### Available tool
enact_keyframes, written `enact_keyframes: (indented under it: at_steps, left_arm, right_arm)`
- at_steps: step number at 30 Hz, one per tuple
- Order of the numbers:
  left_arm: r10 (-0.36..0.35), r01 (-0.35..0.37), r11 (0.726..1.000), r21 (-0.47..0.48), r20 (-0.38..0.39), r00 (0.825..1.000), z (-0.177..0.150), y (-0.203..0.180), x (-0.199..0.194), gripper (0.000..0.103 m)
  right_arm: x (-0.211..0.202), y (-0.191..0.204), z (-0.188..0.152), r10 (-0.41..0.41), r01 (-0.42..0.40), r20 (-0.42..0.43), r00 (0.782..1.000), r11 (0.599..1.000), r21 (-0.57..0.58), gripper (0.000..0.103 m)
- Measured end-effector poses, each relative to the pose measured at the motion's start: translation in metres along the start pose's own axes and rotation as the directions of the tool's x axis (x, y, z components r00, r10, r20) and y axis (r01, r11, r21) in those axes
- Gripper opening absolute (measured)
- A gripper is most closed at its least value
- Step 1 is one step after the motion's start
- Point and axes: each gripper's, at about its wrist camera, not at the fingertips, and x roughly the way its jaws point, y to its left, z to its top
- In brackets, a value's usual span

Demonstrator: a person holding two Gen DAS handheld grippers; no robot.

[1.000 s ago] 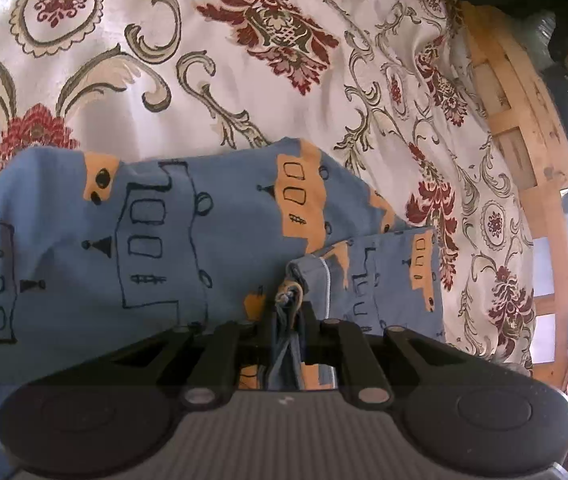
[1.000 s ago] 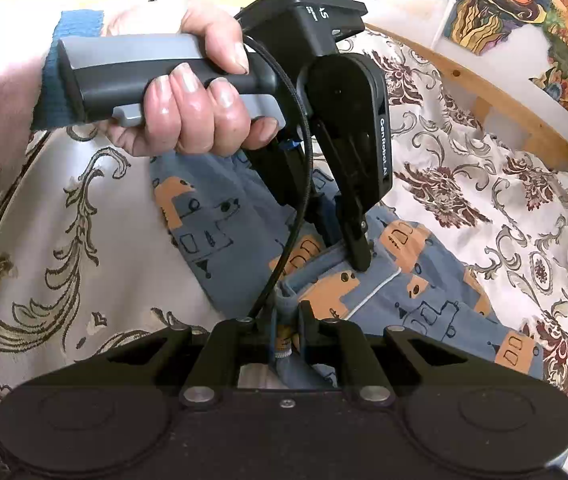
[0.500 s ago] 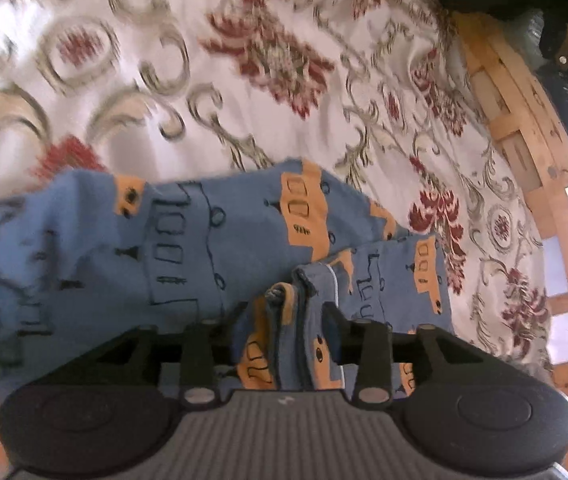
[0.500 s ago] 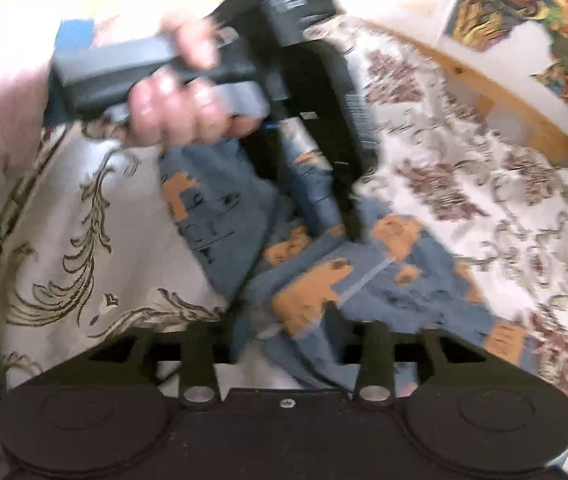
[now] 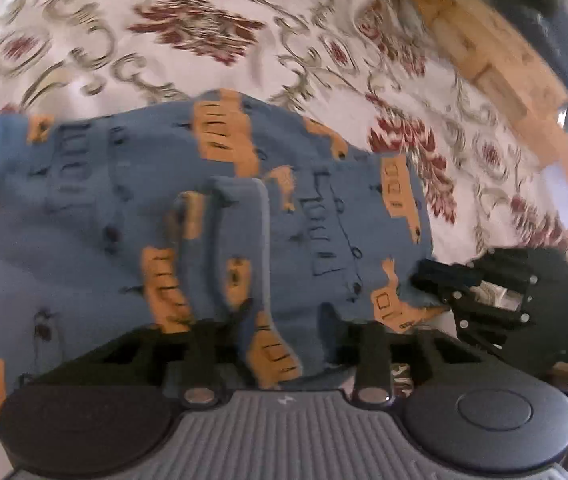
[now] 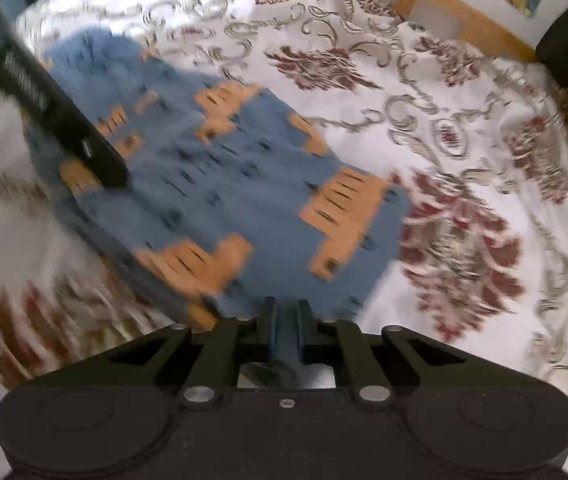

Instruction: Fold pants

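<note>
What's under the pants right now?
The blue pants lie on the floral bedspread, which shows all around them. Whatever is directly beneath the fabric is covered. The right hand-held gripper pinches their near edge; the left hand-held gripper is open over them.

The bed [image 6: 464, 152] is covered by a cream bedspread [image 5: 164, 60] printed with grey-green scrolls and dark red floral medallions. Blue pants [image 6: 252, 200] with orange house-like patches lie directly on it, spread just ahead of the right claw [image 6: 286, 320] and reaching away to its left. In the left wrist view the same fabric fills the area ahead of the left claw [image 5: 280, 332], bunched into a raised fold. A wooden bed frame [image 5: 484, 52] edges the bedspread beyond, to that claw's upper right.
</note>
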Motion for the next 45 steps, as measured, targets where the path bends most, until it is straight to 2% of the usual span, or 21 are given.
enact_keyframes:
  at_steps: [3, 5, 6, 7, 10, 12, 14, 16, 19, 21, 22, 23, 25, 28, 30, 33, 37, 39, 42, 45]
  left_arm:
    - [-0.044, 0.044, 0.994, -0.103, -0.005, 0.999, -0.002, 0.02, -0.015, 0.033]
    - [0.012, -0.009, 0.996, -0.089, 0.029, 1.0, -0.004, 0.015, -0.028, 0.057]
    - [0.056, -0.053, 0.997, -0.051, 0.066, 0.996, -0.005, 0.007, -0.035, 0.075]
    - [0.074, -0.073, 0.997, -0.011, 0.117, 0.99, -0.004, -0.002, -0.041, 0.078]
    - [-0.014, 0.005, 0.999, 0.046, 0.206, 0.978, 0.007, -0.015, -0.04, 0.078]
    - [-0.035, 0.027, 0.999, 0.04, 0.212, 0.977, 0.02, -0.015, -0.027, 0.078]
    - [-0.007, 0.002, 1.0, 0.029, 0.182, 0.983, 0.029, -0.01, -0.007, 0.077]
    - [0.02, -0.022, 1.0, 0.017, 0.142, 0.99, 0.03, 0.002, 0.008, 0.071]
    - [-0.002, -0.001, 1.0, 0.018, 0.153, 0.988, 0.026, 0.008, 0.004, 0.072]
    - [0.006, -0.009, 1.0, 0.017, 0.157, 0.988, 0.027, 0.006, 0.003, 0.077]
    - [0.018, -0.02, 1.0, 0.013, 0.161, 0.987, 0.026, 0.004, 0.002, 0.084]
    - [0.027, -0.03, 0.999, 0.012, 0.164, 0.986, 0.025, 0.003, -0.001, 0.084]
    - [0.031, -0.035, 0.999, 0.022, 0.164, 0.986, 0.022, 0.0, -0.006, 0.084]
    - [0.073, -0.076, 0.997, 0.012, 0.162, 0.984, 0.02, 0.001, -0.009, 0.087]
    - [0.104, -0.104, 0.995, -0.008, 0.152, 0.983, 0.02, 0.003, -0.011, 0.088]
    - [0.144, -0.138, 0.989, -0.05, 0.158, 0.977, 0.017, 0.006, -0.024, 0.088]
    - [0.241, -0.221, 0.967, -0.129, 0.164, 0.957, 0.006, 0.013, -0.054, 0.092]
    - [0.303, -0.278, 0.947, -0.16, 0.158, 0.94, 0.0, 0.018, -0.073, 0.093]
    - [0.384, -0.347, 0.918, -0.195, 0.213, 0.898, -0.017, 0.033, -0.109, 0.1]
    - [0.44, -0.372, 0.891, -0.259, 0.294, 0.849, -0.04, 0.058, -0.137, 0.102]
  right_arm:
    - [-0.009, -0.019, -0.005, -0.023, 0.023, 0.0, 1.0, 0.997, 0.073, 0.016]
    - [-0.018, -0.028, 0.0, -0.023, 0.018, 0.046, 0.999, 0.994, 0.105, 0.016]
    - [-0.019, -0.029, 0.005, -0.031, 0.025, 0.068, 0.997, 0.995, 0.093, 0.016]
    - [-0.019, -0.03, 0.012, -0.035, 0.027, 0.089, 0.995, 0.996, 0.086, 0.017]
    - [-0.006, -0.037, 0.036, -0.007, -0.01, 0.144, 0.99, 0.994, 0.112, 0.032]
    - [0.012, -0.045, 0.049, 0.007, -0.03, 0.157, 0.988, 0.989, 0.148, 0.031]
    - [0.031, -0.055, 0.054, 0.003, -0.028, 0.132, 0.991, 0.981, 0.191, 0.03]
    - [0.04, -0.062, 0.049, -0.005, -0.02, 0.105, 0.994, 0.972, 0.236, 0.03]
    - [0.04, -0.071, 0.038, -0.014, -0.021, 0.113, 0.993, 0.954, 0.299, 0.034]
    - [0.03, -0.07, 0.036, -0.024, -0.019, 0.13, 0.991, 0.949, 0.315, 0.041]
    - [0.023, -0.066, 0.036, -0.026, -0.02, 0.142, 0.989, 0.95, 0.311, 0.051]
    - [0.016, -0.061, 0.037, -0.025, -0.025, 0.159, 0.987, 0.951, 0.307, 0.062]
    - [0.003, -0.047, 0.037, -0.016, -0.037, 0.182, 0.983, 0.958, 0.283, 0.074]
    - [0.009, -0.021, 0.037, -0.041, 0.016, 0.121, 0.992, 0.981, 0.195, 0.075]
    - [0.025, -0.015, 0.034, -0.021, 0.01, 0.066, 0.998, 0.985, 0.171, 0.075]
    - [0.018, -0.017, 0.036, -0.02, -0.002, 0.099, 0.995, 0.977, 0.214, 0.075]
    - [-0.011, 0.002, 0.051, -0.045, 0.008, 0.203, 0.978, 0.983, 0.181, 0.086]
    - [-0.02, 0.021, 0.059, -0.022, -0.014, 0.241, 0.97, 0.989, 0.145, 0.089]
    - [-0.026, 0.053, 0.067, 0.036, -0.064, 0.286, 0.957, 0.994, 0.087, 0.097]
    - [-0.025, 0.081, 0.072, 0.046, -0.063, 0.328, 0.943, 0.997, 0.04, 0.101]
